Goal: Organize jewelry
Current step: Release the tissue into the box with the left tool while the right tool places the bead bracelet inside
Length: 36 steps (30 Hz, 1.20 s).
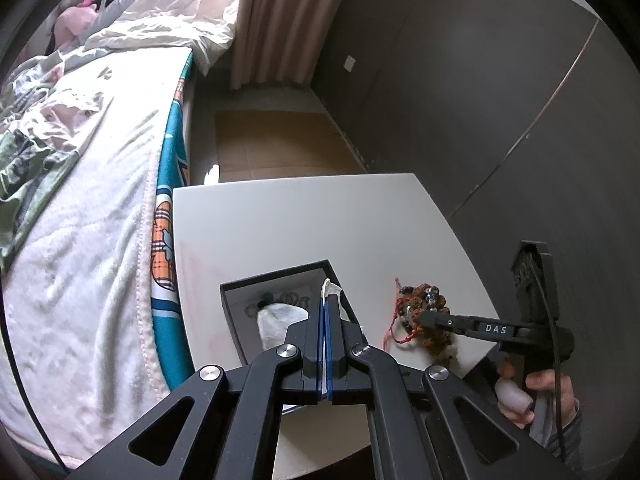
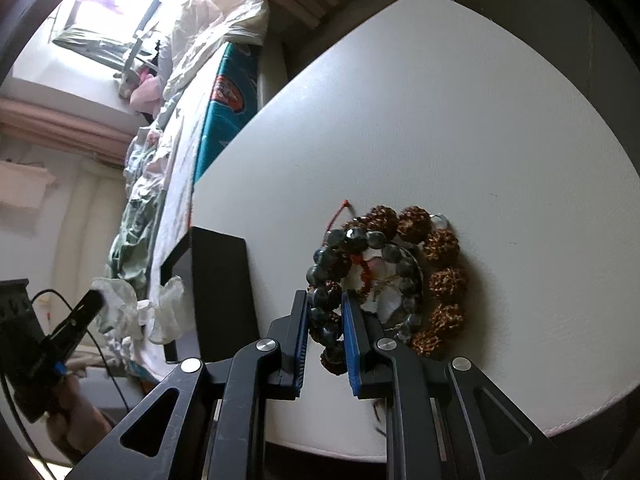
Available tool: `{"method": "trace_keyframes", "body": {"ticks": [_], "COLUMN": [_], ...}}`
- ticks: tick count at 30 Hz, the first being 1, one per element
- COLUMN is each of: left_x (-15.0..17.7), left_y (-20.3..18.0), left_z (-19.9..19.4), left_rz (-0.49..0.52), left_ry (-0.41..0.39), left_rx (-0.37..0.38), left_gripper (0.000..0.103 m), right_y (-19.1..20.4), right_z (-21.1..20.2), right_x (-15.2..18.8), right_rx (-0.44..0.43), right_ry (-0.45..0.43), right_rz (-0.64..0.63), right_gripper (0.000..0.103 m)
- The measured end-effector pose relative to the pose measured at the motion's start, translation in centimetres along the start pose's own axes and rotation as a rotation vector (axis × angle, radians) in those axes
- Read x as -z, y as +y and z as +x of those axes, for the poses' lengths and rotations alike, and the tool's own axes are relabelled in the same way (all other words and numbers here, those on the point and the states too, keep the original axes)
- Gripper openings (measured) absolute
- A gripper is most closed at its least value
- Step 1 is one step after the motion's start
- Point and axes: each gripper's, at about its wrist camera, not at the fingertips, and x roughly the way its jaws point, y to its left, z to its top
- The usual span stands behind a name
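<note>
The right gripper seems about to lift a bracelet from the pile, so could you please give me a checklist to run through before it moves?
1. Right gripper closed on the dark bead bracelet: ok, beads sit between its blue pads.
2. Only one bracelet caught: cannot tell; the brown seed bracelet and red cord lie tangled with it.
3. Black box open to receive it: ok, no lid on.
4. Room inside the box: cannot tell; white tissue paper fills much of it.
5. Left gripper holding the tissue aside: ok, shut on it.
6. Table path from pile to box clear: ok.
</note>
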Motion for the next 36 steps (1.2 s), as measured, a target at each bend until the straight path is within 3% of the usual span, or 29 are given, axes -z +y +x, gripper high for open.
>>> {"method": "trace_keyframes", "body": {"ticks": [17, 27, 31, 36], "left_x": [0.2, -0.6, -0.9, -0.7], "left_y": [-0.3, -0.3, -0.3, 0.8], "left_z": [0.4, 1.4, 2.5, 3.7], "left_rz": [0.002, -0.009, -0.026, -0.082], "left_ry": [0.007, 0.002, -0.001, 0.08], "left_rx": [0.006, 0.025, 0.016, 0.04], "left_gripper": [0.0, 0.0, 0.0, 0.002], "right_y": [1.8, 1.4, 0.9, 1.4], "right_z": [0.2, 0.9, 0.7, -1.2], "right_x": [0.0, -0.3, -0.3, -0.1], "right_rx": [0.101, 0.082, 0.03, -0.018], "right_ry": [0.001, 0.025, 0.013, -0.027], "right_rz": [-0.086, -0.087, -0.053, -0.062], "right_gripper": [0.014, 0.014, 0.011, 0.011]}}
